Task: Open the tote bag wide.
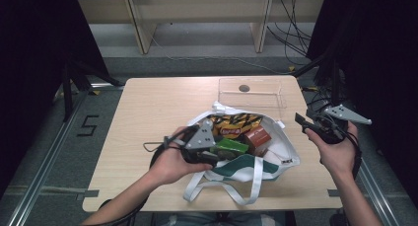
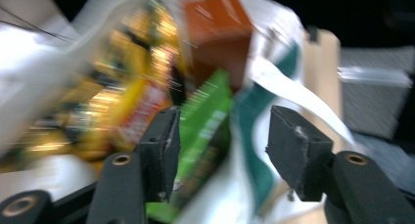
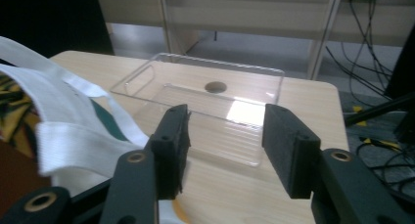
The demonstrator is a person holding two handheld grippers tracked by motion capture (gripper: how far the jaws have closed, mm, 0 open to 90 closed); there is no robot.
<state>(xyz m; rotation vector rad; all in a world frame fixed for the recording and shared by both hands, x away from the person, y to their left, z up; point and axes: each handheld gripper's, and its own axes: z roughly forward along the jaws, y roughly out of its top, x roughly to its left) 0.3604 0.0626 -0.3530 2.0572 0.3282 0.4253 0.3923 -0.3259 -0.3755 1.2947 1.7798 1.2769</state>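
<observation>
- Left gripper (image 1: 220, 154) hangs over the open mouth of the white tote (image 1: 276, 154) near the middle of the table (image 1: 148, 107). Its jaws are spread with nothing pinched. In its own view the green packet (image 2: 208, 121) sits right behind the gap, but the pads aren't pressing on it.
- That green packet (image 1: 230, 146) lies on top of the stuff in the tote, just past the left gripper's tip.
- Also in the tote: a yellow chip bag (image 1: 235, 122) toward the far side and a brown-orange box (image 1: 257, 135) right next to the green packet, on its right in the high view.
- The left gripper view is pretty motion-blurred, so no idea what the labels say.
- Right gripper (image 1: 301, 122) is off by the table's right edge, clear of the tote, held in the right hand (image 1: 340, 149). Jaws are apart and empty.
- Its own view looks between the jaws (image 3: 222, 150) at the clear plastic tray (image 3: 205, 106), which sits empty on the far right part of the table, just behind the tote.
- The tote's white straps (image 3: 58, 111) show at the left of that view. Another pair of straps (image 1: 246, 186) trails toward the near edge of the table.
</observation>
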